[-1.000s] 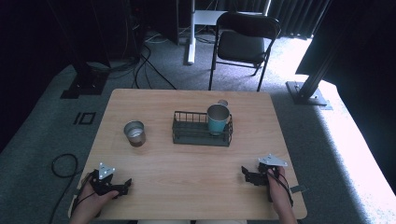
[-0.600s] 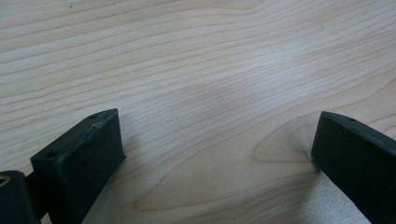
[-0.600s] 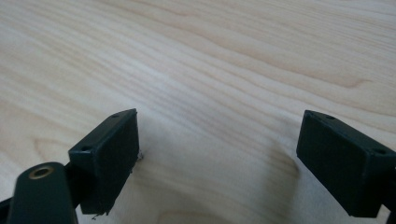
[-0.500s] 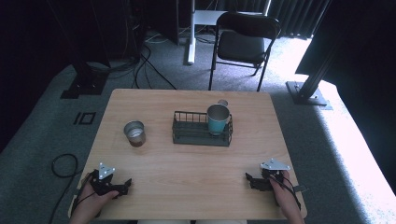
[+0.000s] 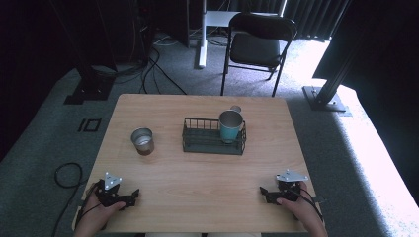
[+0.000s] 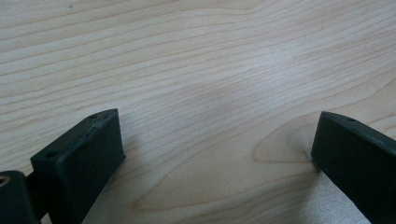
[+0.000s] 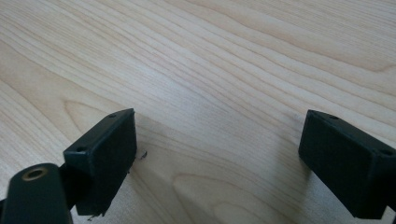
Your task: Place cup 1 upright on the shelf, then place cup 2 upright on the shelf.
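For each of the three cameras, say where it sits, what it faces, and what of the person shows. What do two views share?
High view: above the person's side, looking forward and down on the table, rack, cups; both hands and grippers show.
Left gripper view: on the left gripper, facing bare tabletop; its open fingers show.
Right gripper view: likewise, fingers open.
Shared: wood grain.

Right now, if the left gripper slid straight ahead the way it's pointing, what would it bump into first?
Probably nothing on the table. The left gripper, jaws open, points right along the near edge. The metal cup and the wire basket sit farther back, off that line. Only the right gripper lies far ahead, roughly facing it.
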A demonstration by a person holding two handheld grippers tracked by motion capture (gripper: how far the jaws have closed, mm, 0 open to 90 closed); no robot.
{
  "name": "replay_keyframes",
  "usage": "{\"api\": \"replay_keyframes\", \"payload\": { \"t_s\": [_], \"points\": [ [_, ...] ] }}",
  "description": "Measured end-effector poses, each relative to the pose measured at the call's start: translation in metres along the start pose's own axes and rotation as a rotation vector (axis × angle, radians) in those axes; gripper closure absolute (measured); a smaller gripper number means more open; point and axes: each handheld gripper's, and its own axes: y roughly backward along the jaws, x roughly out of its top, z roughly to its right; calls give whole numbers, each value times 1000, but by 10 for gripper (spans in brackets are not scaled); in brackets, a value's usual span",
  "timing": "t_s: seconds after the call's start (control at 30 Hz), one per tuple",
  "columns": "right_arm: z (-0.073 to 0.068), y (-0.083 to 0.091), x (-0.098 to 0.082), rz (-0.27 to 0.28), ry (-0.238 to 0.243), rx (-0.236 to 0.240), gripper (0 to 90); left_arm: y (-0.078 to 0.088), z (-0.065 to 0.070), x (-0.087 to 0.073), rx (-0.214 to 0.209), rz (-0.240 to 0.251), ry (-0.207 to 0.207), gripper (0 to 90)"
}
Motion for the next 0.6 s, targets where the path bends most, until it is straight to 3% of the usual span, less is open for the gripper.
{"api": "replay_keyframes", "payload": {
  "t_s": [0.6],
  "points": [
    [0,0,0,0,-1,0,109,1,0,-1,-6,-2,-6,28]
  ]
}}
